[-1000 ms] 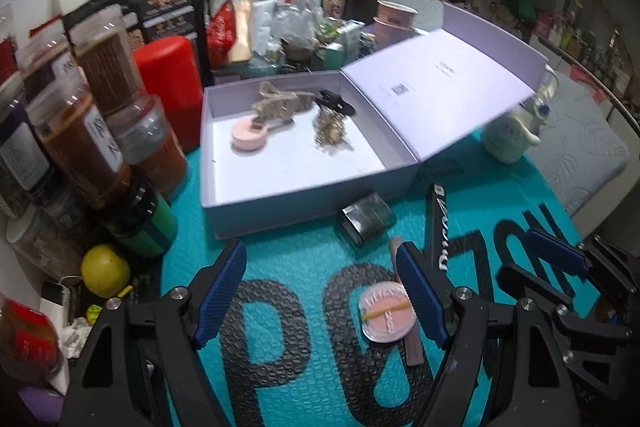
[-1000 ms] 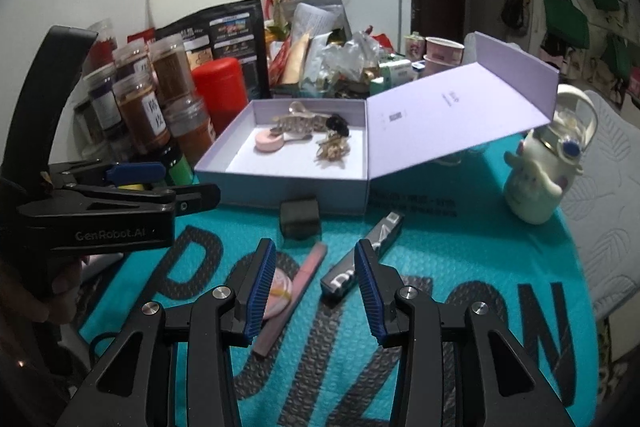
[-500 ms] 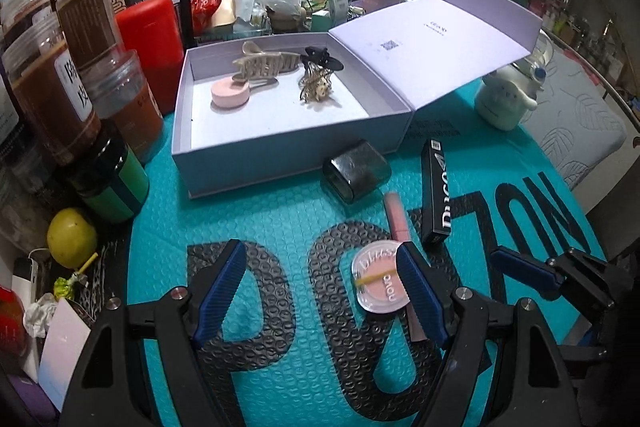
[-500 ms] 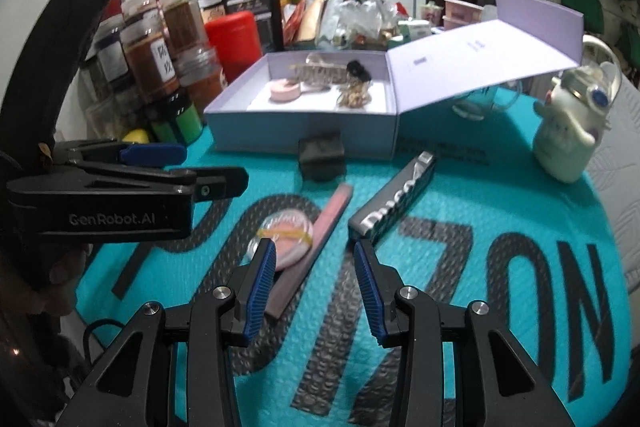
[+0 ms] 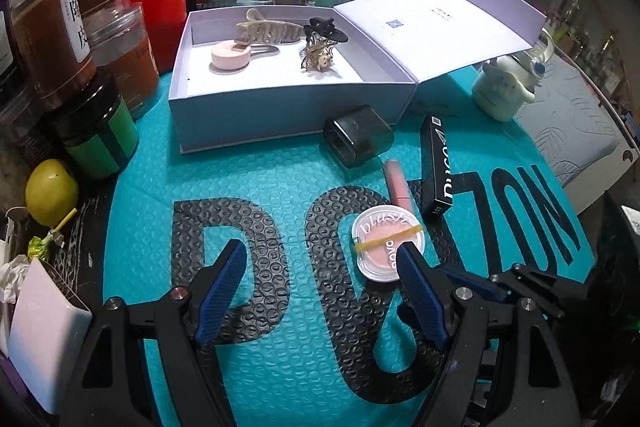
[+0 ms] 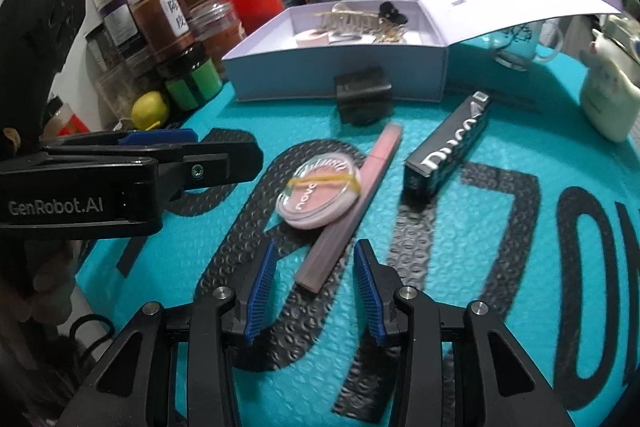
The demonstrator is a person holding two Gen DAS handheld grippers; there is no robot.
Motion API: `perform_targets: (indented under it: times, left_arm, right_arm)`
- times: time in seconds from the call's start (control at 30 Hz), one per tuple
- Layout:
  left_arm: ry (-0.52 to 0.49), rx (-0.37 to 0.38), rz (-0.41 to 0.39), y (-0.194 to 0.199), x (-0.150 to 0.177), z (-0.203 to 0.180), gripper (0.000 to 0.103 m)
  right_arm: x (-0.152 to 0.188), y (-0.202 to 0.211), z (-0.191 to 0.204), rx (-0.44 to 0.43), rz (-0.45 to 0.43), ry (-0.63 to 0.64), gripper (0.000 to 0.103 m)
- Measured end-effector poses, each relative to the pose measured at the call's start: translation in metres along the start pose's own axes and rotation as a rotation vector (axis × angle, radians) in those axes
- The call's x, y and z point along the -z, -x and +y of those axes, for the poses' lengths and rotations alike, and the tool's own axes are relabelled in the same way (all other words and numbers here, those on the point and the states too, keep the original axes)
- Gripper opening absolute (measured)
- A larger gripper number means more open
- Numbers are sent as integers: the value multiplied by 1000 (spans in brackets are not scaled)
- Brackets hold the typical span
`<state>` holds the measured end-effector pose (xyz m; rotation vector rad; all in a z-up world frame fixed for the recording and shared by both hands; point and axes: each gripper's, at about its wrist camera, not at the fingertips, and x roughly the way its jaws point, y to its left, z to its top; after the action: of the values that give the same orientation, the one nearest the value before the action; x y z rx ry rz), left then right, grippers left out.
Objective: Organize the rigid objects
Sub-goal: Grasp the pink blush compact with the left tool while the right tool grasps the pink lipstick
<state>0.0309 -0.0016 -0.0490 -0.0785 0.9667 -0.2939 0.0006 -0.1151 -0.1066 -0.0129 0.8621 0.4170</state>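
Note:
An open lilac box (image 5: 288,111) (image 6: 340,79) holds hair clips (image 5: 276,29) and a pink round case (image 5: 230,55). On the teal mat lie a round blush compact (image 5: 386,249) (image 6: 320,193) with a yellow band, a pink tube (image 5: 396,183) (image 6: 352,211), a long black box (image 5: 436,167) (image 6: 450,147) and a dark square cap (image 5: 358,135) (image 6: 362,99). My left gripper (image 5: 320,283) is open and empty, its right finger beside the compact. My right gripper (image 6: 314,283) is open and empty, just before the near end of the pink tube.
Spice jars (image 5: 48,27), a red canister (image 5: 158,7), a green jar (image 5: 98,135) and a lemon (image 5: 50,191) crowd the left edge. A white character bottle (image 5: 504,91) (image 6: 608,99) stands at right. Packets and cups stand behind the box.
Both grippers have moved forward and down toward the mat. The compact and the pink tube now sit closer to the fingers. Nothing was picked up.

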Motion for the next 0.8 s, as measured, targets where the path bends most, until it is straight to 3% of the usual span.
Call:
perform_targets:
  times: [0.33,0.8]
  left_arm:
    - [-2,6,10,-6,1,0,77]
    - [-73,10,18,-30,4,-36,77]
  right_arm:
    - [7,9,-7,79,-5,5,16]
    - [19,33,-39,85,-43,-64,16]
